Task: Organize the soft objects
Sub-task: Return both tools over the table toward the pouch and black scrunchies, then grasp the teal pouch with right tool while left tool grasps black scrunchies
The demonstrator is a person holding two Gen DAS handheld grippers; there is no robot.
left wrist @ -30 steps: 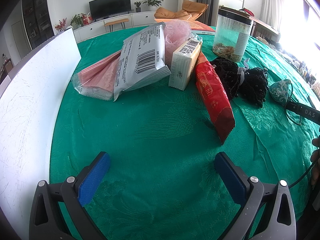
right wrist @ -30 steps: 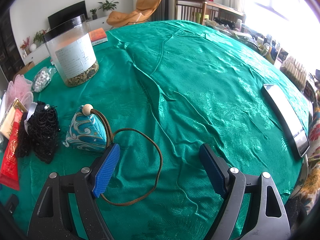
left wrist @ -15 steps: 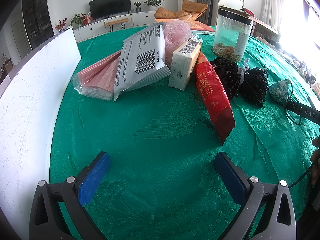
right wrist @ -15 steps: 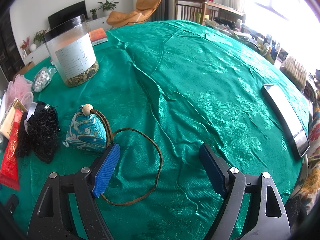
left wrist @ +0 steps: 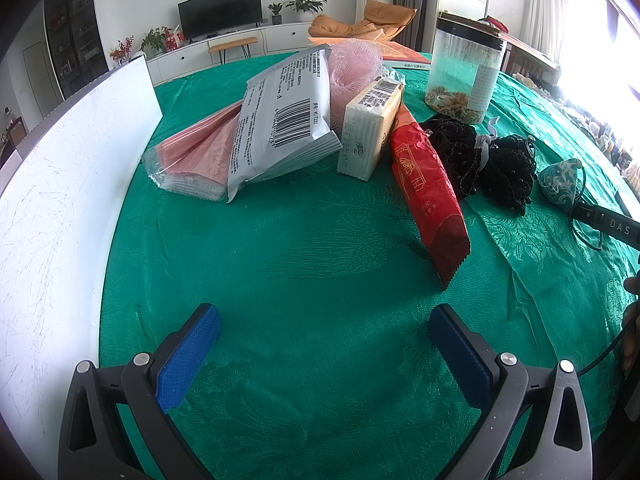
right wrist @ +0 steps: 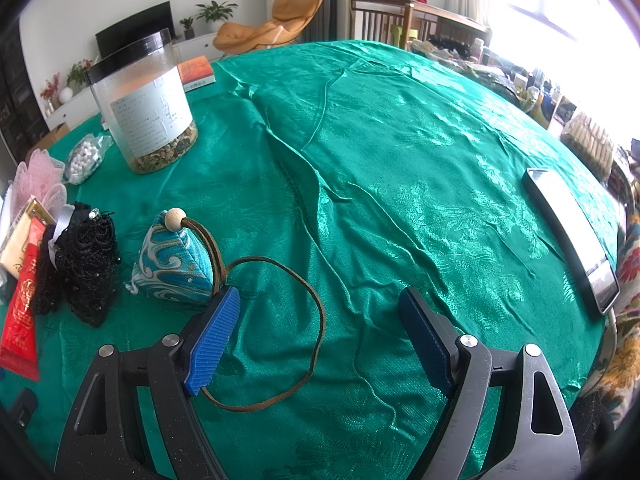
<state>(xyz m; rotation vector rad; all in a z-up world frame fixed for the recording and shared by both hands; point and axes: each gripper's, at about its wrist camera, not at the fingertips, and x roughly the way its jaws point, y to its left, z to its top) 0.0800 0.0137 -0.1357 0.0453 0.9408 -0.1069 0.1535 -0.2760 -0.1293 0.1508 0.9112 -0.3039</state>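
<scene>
Soft things lie in a row on the green tablecloth (left wrist: 304, 240): a clear pack of pink cloth (left wrist: 192, 156), a grey barcode pouch (left wrist: 284, 116), a pink mesh puff (left wrist: 352, 68), a tissue pack (left wrist: 370, 128), a red packet (left wrist: 430, 196), black lace pieces (left wrist: 480, 156) and a teal sachet (left wrist: 560, 182). My left gripper (left wrist: 324, 324) is open over bare cloth in front of them. My right gripper (right wrist: 320, 320) is open; the brown cord (right wrist: 304, 320) of the teal sachet (right wrist: 176, 264) loops between its fingers, the sachet just beyond the left fingertip (right wrist: 218, 328).
A white board (left wrist: 60, 200) stands along the left table edge. A clear jar (right wrist: 144, 108) with dried bits, a bag of white beads (right wrist: 84, 158) and an orange book (right wrist: 198, 72) sit at the back. A phone (right wrist: 568, 236) lies at the right edge.
</scene>
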